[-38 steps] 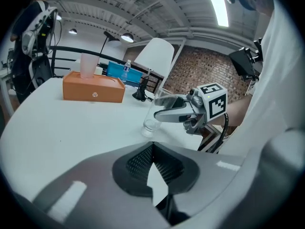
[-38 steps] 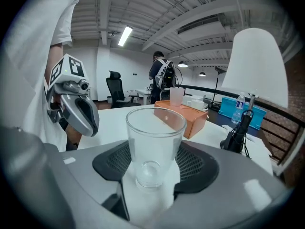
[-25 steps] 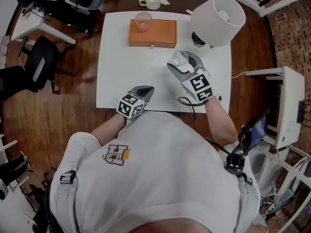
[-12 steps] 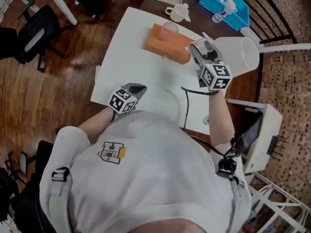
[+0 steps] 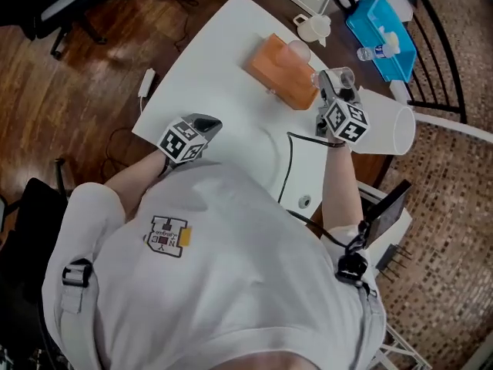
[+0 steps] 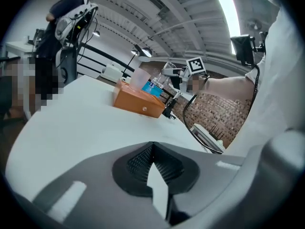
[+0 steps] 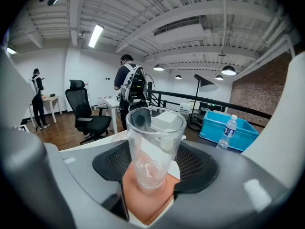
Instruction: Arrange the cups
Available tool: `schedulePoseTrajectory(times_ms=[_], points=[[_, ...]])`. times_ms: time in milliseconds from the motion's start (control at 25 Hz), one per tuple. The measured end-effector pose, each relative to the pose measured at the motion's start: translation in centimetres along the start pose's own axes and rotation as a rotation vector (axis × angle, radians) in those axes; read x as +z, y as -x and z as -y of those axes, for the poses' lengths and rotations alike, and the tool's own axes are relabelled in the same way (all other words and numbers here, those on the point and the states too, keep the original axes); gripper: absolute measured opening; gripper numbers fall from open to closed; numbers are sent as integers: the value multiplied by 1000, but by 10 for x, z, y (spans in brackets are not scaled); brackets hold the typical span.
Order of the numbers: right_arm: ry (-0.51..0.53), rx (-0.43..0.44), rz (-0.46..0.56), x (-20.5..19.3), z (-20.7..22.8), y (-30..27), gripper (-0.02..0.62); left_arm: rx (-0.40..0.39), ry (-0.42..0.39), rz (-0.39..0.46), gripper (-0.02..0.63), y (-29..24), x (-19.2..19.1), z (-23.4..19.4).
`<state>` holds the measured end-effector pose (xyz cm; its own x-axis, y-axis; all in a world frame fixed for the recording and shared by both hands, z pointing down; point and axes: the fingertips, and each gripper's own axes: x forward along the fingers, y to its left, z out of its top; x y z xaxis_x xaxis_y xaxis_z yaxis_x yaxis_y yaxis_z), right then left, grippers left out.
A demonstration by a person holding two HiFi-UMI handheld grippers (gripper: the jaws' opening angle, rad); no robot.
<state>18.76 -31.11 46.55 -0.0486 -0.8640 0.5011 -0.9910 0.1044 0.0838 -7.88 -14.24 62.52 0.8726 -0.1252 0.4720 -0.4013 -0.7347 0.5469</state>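
both tilt downward: left gripper [image 5: 208, 122] fingers pressed together, right gripper [image 5: 339, 80] fingers pinching an upright clear cup [image 7: 153, 147].

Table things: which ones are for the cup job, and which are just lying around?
For the job: clear cup, pink cup, orange box, maybe the white mug.
Just lying about: lamp, blue bin, water bottle, cable.

Right gripper [image 5: 337, 82] holds clear cup [image 5: 346, 74] near orange box [image 5: 279, 73].
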Motion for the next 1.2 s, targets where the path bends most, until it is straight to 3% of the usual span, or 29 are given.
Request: schedulePoseTrajectory(times_ms=[640,1200], points=[[-5,-13,-53,-50,2,-53,281,72,105,21,0,4,-9,-15],[19,-22,-20,-58,-2,-59,282,89,113,0,0,1,-14,-20]])
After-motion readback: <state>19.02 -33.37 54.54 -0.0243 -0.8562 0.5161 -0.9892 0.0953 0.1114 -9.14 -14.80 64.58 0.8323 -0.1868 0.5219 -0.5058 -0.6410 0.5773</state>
